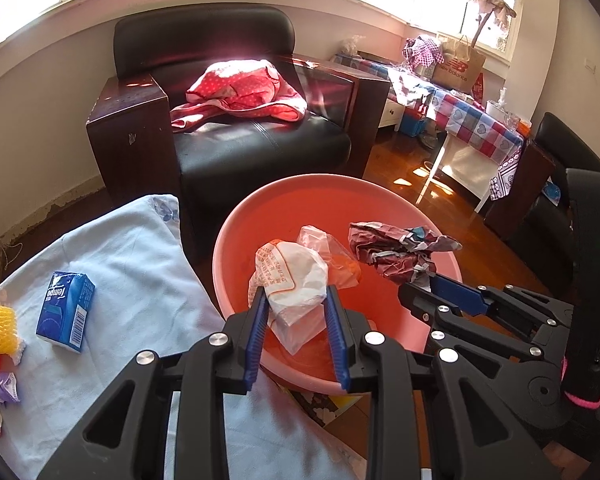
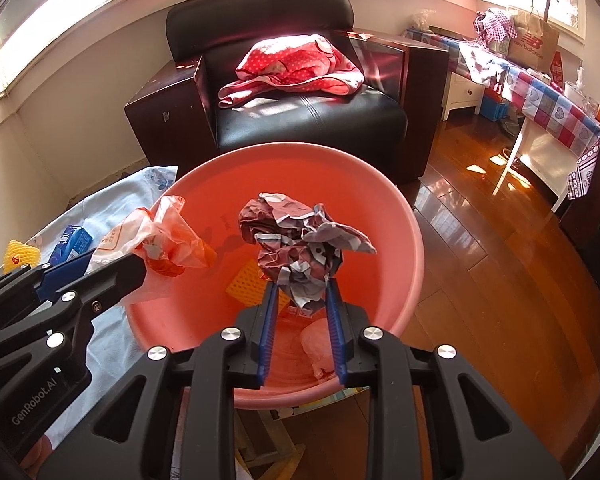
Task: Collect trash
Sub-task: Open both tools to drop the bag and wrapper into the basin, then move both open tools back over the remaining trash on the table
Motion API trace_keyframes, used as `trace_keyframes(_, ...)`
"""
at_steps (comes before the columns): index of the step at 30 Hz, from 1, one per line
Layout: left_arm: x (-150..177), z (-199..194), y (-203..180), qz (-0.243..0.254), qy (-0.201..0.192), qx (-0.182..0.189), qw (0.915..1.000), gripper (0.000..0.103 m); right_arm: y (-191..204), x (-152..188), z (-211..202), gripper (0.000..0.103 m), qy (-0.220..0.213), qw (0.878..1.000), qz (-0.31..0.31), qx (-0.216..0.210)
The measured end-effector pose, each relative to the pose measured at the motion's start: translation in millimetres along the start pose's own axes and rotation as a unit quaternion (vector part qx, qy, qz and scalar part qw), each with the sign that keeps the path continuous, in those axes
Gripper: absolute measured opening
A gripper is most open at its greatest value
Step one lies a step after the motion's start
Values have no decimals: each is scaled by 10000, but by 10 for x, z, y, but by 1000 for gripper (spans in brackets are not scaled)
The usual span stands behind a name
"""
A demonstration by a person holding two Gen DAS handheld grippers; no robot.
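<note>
**Both tongs over the basin with trash**

Only the right wrist view shows the basin's bottom: a yellow foam net [image 2: 246, 286] and a pale scrap. The left tongs [image 1: 294, 294] grip a white-and-orange plastic bag [image 1: 290, 276]. The right tongs [image 2: 300, 284] seem to pinch a crumpled maroon wrapper [image 2: 296, 236], contact unclear, above the pink basin [image 2: 404, 216].

Left wrist view: close above pink basin [image 1: 236, 236], angled down, facing black armchair [image 1: 228, 148]. Right wrist view: same heading, nearer basin's middle. Shared: basin, armchair, checked tablecloth [image 2: 556, 108], each other's gripper at frame edge.
</note>
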State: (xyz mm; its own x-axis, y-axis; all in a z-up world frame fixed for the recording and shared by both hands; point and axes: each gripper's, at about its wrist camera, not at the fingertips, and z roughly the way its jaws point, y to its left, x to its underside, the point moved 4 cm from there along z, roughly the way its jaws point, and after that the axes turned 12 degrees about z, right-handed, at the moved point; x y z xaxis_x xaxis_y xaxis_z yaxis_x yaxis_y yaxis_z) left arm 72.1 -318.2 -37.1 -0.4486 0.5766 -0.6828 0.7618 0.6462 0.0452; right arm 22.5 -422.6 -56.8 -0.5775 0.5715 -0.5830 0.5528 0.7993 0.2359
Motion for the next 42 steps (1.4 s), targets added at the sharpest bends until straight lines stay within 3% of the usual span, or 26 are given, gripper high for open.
trace_keyframes(5,-21,-76,-33,70,-125,-14,9999,41,-1,-17,-11,33,-25,10000,19,1)
trace_keyframes(24,10,-520,97,5,-535,-222,9983,52,220,28,-240,33,-246,9991,-282,-183)
trace_keyframes(42,651,-1115,886,-789,-518,-872,9917,56,933,315,-374,33,-157,9933,-885,-728)
